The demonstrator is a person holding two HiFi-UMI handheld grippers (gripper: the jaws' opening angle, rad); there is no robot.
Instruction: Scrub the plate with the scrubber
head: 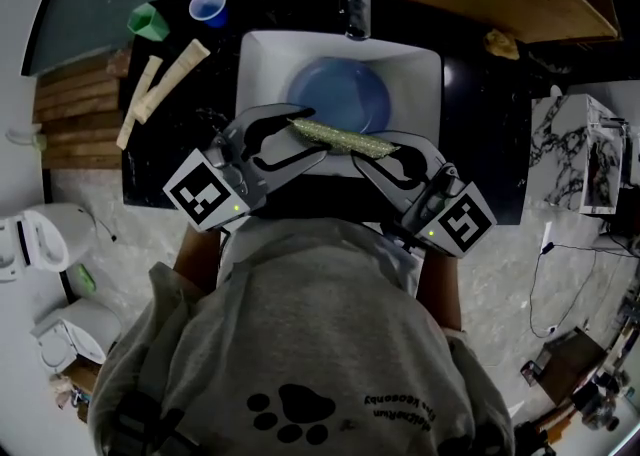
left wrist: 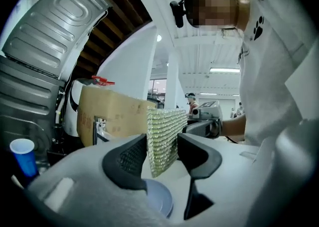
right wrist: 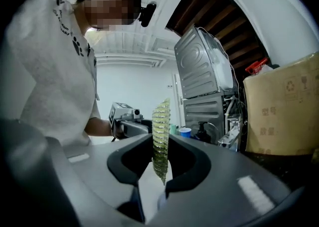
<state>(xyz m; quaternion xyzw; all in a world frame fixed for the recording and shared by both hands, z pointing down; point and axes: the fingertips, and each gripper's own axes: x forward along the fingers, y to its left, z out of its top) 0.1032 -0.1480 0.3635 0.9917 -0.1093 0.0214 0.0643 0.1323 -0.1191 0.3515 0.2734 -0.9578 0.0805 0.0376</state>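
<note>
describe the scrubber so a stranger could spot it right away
Find the white sink set in the black counter, with a blue plate in it. Over the plate's near edge, a long flat strip spans between the left gripper and right gripper: the scrubber. It alone is glittery green-gold mesh; the pale sticks left of the sink are plain.

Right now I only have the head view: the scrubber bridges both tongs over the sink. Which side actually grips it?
Observer: The right gripper. Its view shows the scrubber end-on and upright, with the tongs closed against both faces.
Operator: Left?
Observer: The left gripper has its tongs spread. The scrubber's broad face slants across the gap, unclamped as far as I can tell.
Operator: Plate?
Observer: The left gripper view shows the blue plate low, just beneath those tongs. I cannot tell whether the scrubber touches it.
</note>
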